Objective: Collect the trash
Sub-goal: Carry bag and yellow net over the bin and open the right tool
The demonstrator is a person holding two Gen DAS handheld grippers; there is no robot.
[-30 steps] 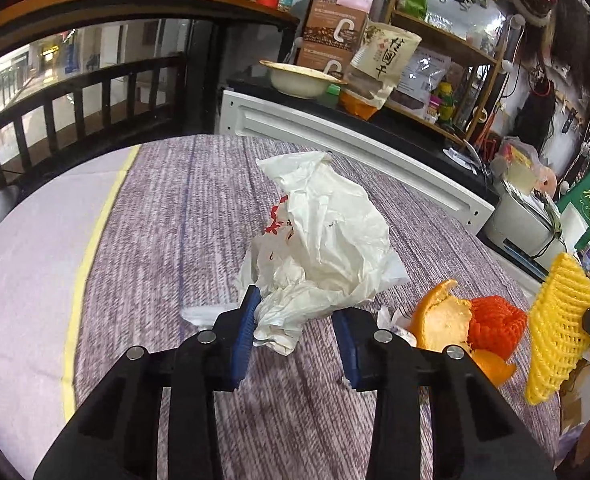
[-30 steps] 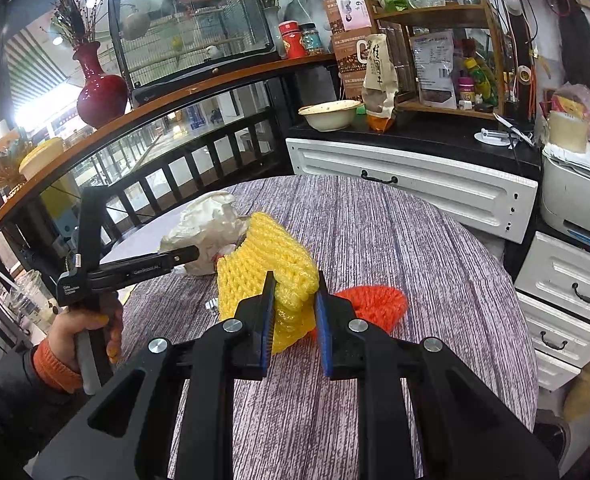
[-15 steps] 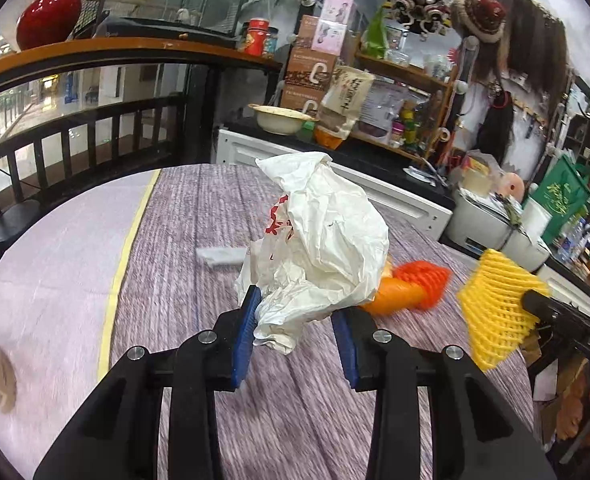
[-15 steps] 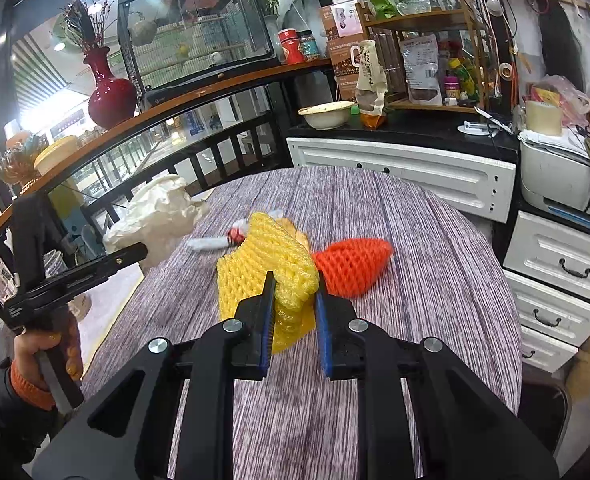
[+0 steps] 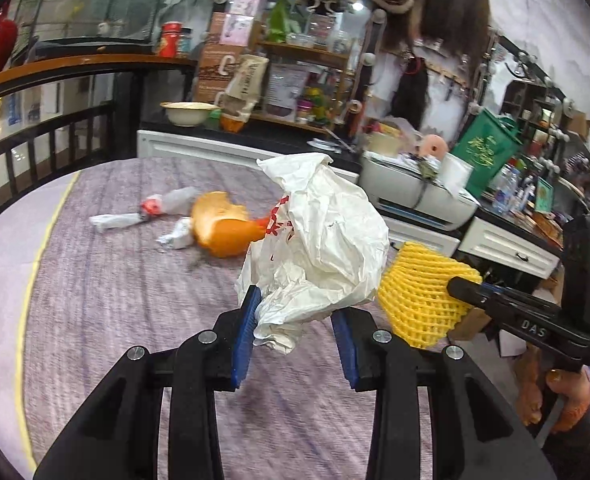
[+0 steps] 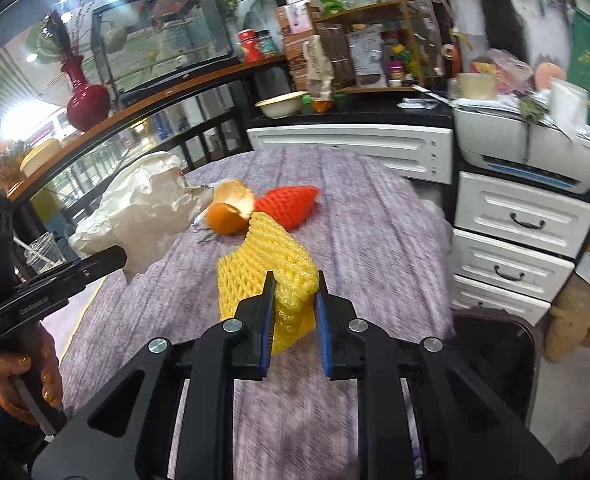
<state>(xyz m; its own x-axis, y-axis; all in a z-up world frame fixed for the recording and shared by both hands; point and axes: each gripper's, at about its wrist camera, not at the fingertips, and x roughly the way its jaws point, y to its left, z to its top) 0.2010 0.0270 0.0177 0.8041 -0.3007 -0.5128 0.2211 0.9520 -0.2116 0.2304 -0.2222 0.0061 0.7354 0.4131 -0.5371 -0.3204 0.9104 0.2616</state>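
My left gripper (image 5: 295, 320) is shut on a crumpled white plastic bag (image 5: 323, 240) and holds it above the purple table (image 5: 115, 288). The bag also shows at the left of the right wrist view (image 6: 147, 208). My right gripper (image 6: 295, 308) is shut on a yellow foam fruit net (image 6: 267, 264) held above the table; it shows at the right of the left wrist view (image 5: 419, 296). On the table lie orange peel (image 5: 223, 228), a red foam net (image 6: 291, 204) and a crumpled wrapper (image 5: 143, 212).
A dark bin (image 6: 491, 360) stands on the floor right of the table. White drawers (image 6: 515, 240) with a printer (image 6: 535, 148) on top stand behind it. A black counter with a bowl (image 6: 279, 104) and a railing (image 5: 35, 140) lie beyond the table.
Both grippers have swung to the right with their loads, toward the table's right edge. The bag is lifted higher off the table. The bin has come into the right wrist view.
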